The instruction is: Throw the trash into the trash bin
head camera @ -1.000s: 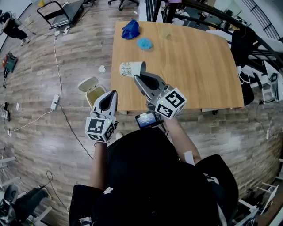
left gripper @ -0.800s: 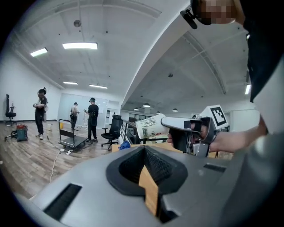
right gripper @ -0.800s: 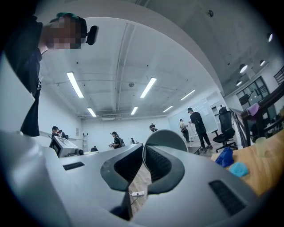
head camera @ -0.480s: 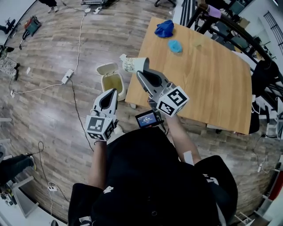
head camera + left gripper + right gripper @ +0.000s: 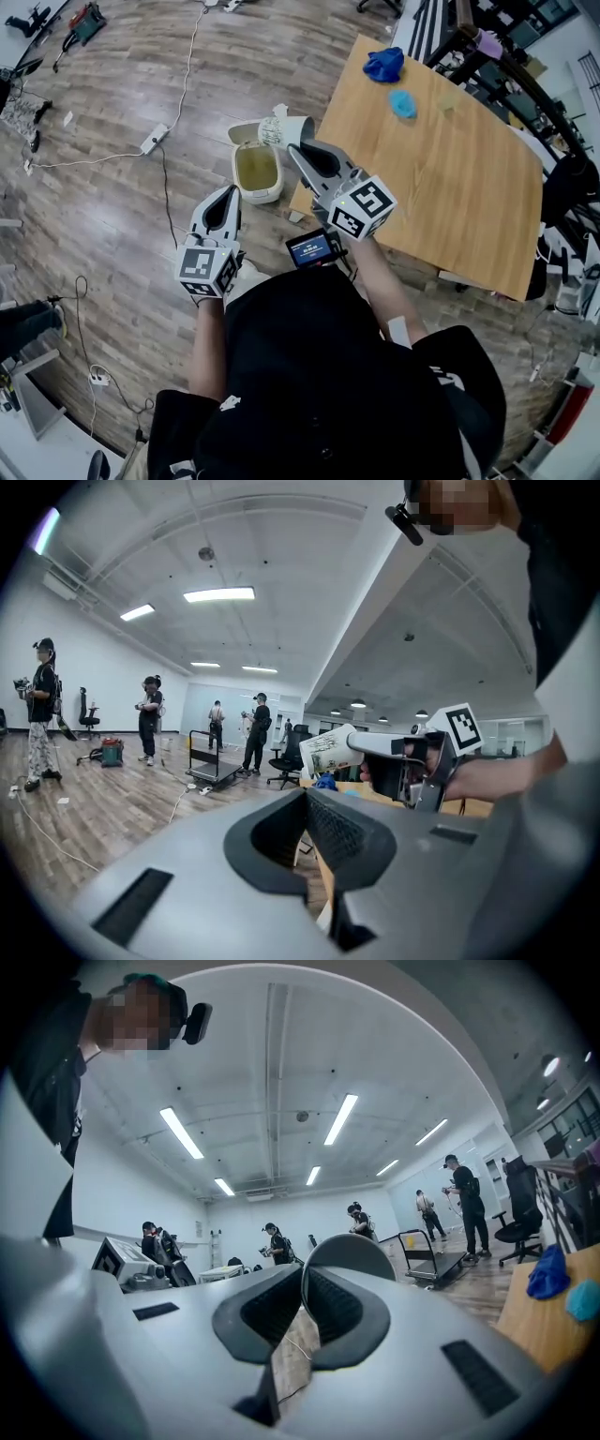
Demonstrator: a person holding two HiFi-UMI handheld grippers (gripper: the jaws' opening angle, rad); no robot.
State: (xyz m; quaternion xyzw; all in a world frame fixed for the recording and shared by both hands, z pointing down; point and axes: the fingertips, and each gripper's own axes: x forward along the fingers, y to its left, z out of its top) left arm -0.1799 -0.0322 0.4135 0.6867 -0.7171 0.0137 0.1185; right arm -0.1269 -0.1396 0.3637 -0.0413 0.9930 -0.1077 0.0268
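Observation:
A printed white paper cup (image 5: 284, 131) lies on its side in the air, pinched at its rim by my right gripper (image 5: 302, 147), which is shut on it. The cup hangs just beyond the table's left edge, over the far rim of the small cream trash bin (image 5: 256, 169) that stands on the floor with its lid up. The right gripper view shows the cup's (image 5: 349, 1258) round bottom just past the jaws. My left gripper (image 5: 232, 192) is shut and holds nothing, nearer me than the bin. From the left gripper view I see the cup (image 5: 328, 752) and the right gripper (image 5: 361, 747) level ahead.
The wooden table (image 5: 450, 178) stands to the right, with a dark blue cloth (image 5: 384, 64) and a light blue wad (image 5: 403, 103) at its far end. A power strip (image 5: 155, 139) and cables lie on the floor to the left. Several people and a cart (image 5: 214, 771) stand far off.
Both grippers have swung left, away from the table. The cup, which was over the tabletop, now hangs over the bin's far rim. Both grippers stay shut.

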